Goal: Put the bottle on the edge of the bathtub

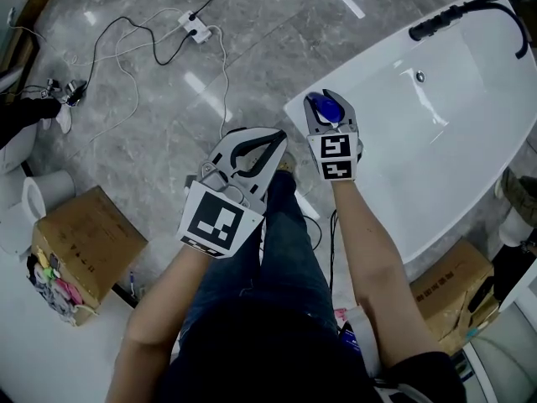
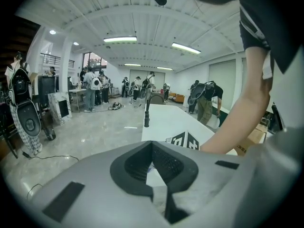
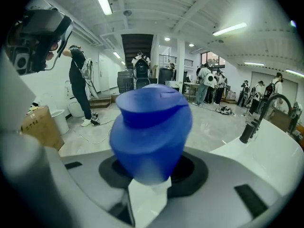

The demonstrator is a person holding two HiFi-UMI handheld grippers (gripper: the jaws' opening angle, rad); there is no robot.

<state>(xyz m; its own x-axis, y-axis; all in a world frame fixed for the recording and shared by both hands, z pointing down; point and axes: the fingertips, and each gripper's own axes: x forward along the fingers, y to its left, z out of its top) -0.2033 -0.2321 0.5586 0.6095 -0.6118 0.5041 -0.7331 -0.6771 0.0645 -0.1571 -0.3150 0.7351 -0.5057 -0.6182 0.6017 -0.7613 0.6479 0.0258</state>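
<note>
A blue bottle sits between the jaws of my right gripper, which is shut on it. In the head view it hangs over the near left end of the white bathtub, just above the rim. The bottle's blue top fills the middle of the right gripper view, and the tub's rim lies to its right. My left gripper is over the floor to the left of the tub, shut with nothing in it. Its closed jaws point toward the tub's white deck.
A black faucet stands at the tub's far end. Cables and a power strip lie on the grey floor. Cardboard boxes stand at the left and right. Several people stand in the background of both gripper views.
</note>
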